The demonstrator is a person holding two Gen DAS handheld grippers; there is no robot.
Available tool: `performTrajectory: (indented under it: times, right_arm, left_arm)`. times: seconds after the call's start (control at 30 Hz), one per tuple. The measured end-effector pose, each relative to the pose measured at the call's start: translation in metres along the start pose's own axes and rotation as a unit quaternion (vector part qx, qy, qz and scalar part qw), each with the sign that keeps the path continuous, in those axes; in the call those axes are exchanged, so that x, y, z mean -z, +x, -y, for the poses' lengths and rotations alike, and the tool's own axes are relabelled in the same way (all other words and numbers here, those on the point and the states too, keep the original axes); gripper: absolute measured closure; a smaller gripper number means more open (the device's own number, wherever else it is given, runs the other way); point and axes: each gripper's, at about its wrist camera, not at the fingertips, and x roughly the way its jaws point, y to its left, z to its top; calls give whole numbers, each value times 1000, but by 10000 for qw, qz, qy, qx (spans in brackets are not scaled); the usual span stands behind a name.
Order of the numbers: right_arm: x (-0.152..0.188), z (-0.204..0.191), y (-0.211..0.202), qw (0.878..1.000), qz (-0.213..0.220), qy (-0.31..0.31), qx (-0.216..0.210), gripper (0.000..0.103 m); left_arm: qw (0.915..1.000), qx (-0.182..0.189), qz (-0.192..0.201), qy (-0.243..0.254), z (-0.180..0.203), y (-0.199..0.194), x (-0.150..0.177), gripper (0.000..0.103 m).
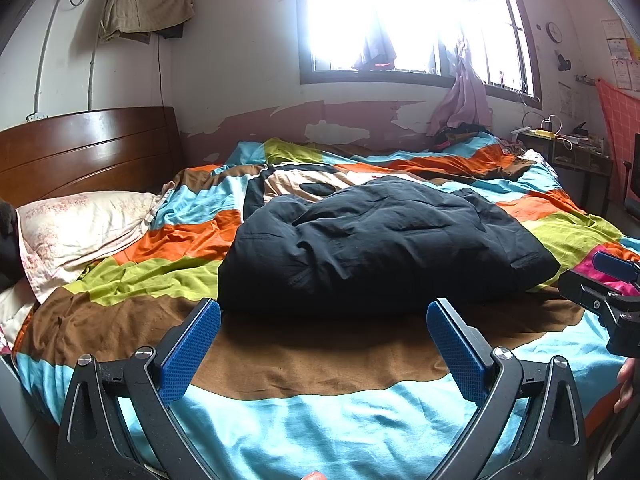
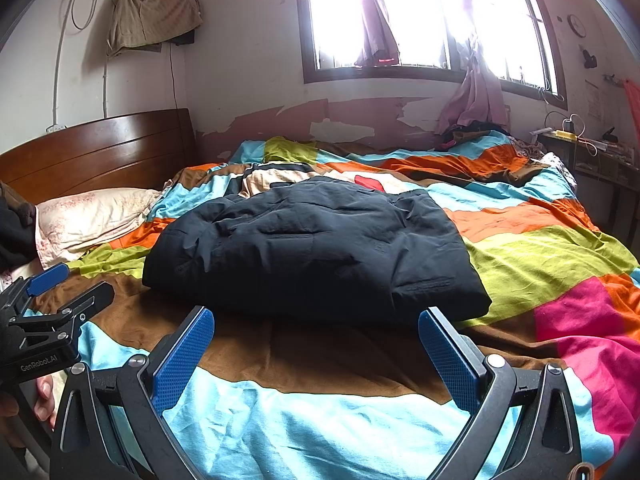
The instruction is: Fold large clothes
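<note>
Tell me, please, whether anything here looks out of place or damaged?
The dark padded jacket lies in a neat folded bundle on the patchwork bedspread; nothing odd there. The wall paint below the window is peeling in patches, and the bedspread is rumpled.

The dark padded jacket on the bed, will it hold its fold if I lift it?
Probably not. The dark padded jacket looks puffy and creased, so it would likely sag and unfold. Its smooth shell may slip, and it seems light for its bulk.

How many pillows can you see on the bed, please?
1: a pale floral pillow lies by the wooden headboard, left of the folded dark jacket. Others may be hidden under the patchwork quilt.
</note>
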Motion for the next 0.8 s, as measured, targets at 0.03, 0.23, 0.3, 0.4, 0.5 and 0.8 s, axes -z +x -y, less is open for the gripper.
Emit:
performTrajectory:
  times: [0.03, 0.23, 0.3, 0.4, 0.5, 0.8]
  right_arm:
    - [0, 0, 0, 10000, 1, -3, 1, 0]
    - [0, 0, 0, 10000, -4, 4, -1, 0]
    - [0, 0, 0, 10000, 3, -1, 6, 0]
    - [0, 0, 0, 10000, 2, -2, -6, 0]
    - [0, 0, 0, 10000, 2, -2, -16, 0]
    - [0, 0, 0, 10000, -1, -8, -19, 0]
  left_arm:
    - [10000, 1, -2, -1, 0, 0, 0, 2]
    - [10000, -5, 6, 1, -1, 0, 1, 2]
    - [10000, -6, -3, -1, 0, 0, 0, 2]
    - [10000, -4, 1, -1, -1, 0, 1, 2]
    - [10000, -10, 10, 0, 0, 0, 1, 2]
    - [10000, -6, 5, -11, 1, -1, 1, 2]
